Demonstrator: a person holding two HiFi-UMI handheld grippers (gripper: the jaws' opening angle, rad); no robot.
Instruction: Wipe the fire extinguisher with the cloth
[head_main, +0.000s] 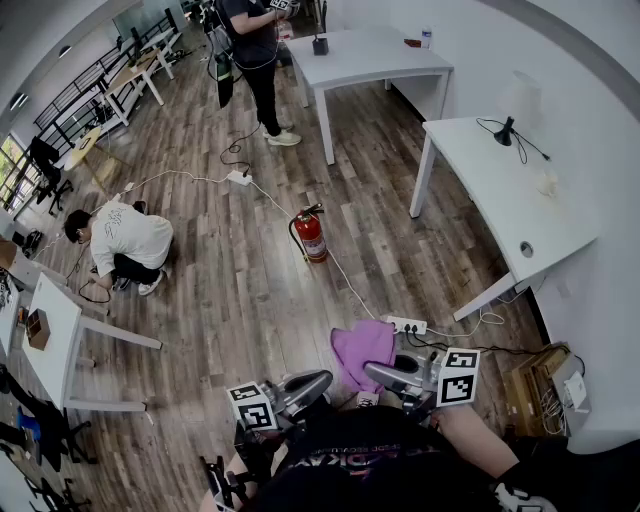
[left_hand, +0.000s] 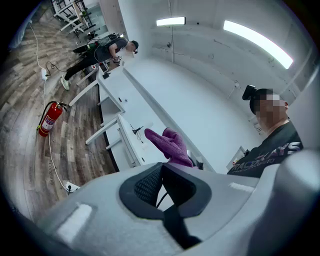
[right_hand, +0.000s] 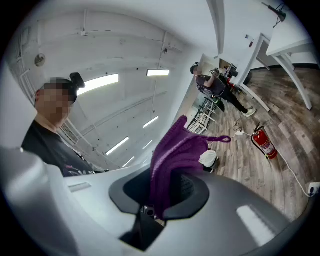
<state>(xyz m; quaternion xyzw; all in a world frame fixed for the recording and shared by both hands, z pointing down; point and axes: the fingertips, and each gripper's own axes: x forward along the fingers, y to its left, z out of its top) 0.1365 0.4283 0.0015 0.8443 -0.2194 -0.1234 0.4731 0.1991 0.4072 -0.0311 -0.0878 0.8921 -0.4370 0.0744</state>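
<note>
A red fire extinguisher (head_main: 310, 235) stands upright on the wooden floor, well ahead of both grippers; it shows small in the left gripper view (left_hand: 49, 119) and the right gripper view (right_hand: 263, 142). My right gripper (head_main: 385, 372) (right_hand: 162, 192) is shut on a purple cloth (head_main: 362, 348) (right_hand: 175, 152), which sticks up out of its jaws. The left gripper (head_main: 308, 384) (left_hand: 160, 182) is shut with nothing between its jaws. From the left gripper view the cloth (left_hand: 170, 145) appears just beyond the jaws. Both grippers are held close to the person's chest.
A white power strip (head_main: 405, 324) and its cable lie on the floor between me and the extinguisher. White desks (head_main: 520, 200) stand at the right and far end. One person crouches at the left (head_main: 125, 240), another stands at the back (head_main: 255, 50). A cardboard box (head_main: 540, 385) sits at the right.
</note>
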